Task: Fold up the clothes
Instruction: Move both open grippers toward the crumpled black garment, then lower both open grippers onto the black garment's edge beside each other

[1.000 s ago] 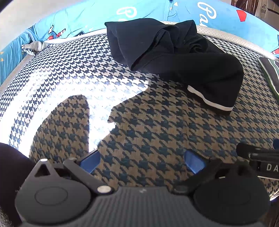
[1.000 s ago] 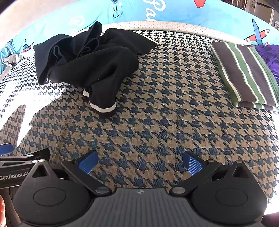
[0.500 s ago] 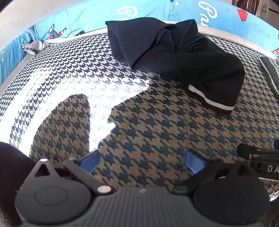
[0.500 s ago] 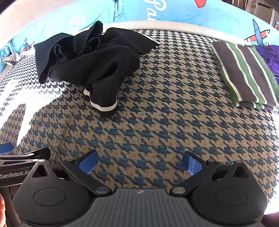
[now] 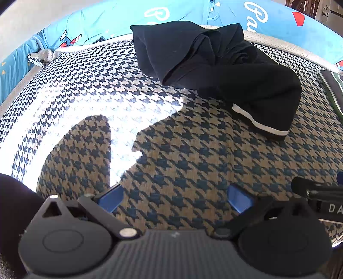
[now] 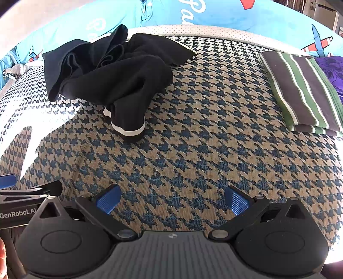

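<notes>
Now we hold both tools low over the houndstooth cover, and neither grips anything. Our left gripper has its jaws spread wide, the blue pads standing apart above bare patterned cloth. Our right gripper is the same, jaws well apart with only the cover between its blue pads.

Farther off, toward the far edge, the black garment lies in a rumpled heap, unfolded, with a white-banded cuff pointing toward us at its near end. From the left wrist view the same black garment sits far and to the right, its cuff resting on the cover. It is well apart from both grippers.

On the far right lies a folded striped garment, brown with green and white stripes, flat and neat. Just beyond it, at the right edge, we see a bit of purple fabric. A blue printed sheet runs along the far side. Bright sunlight falls across the left of the cover.
</notes>
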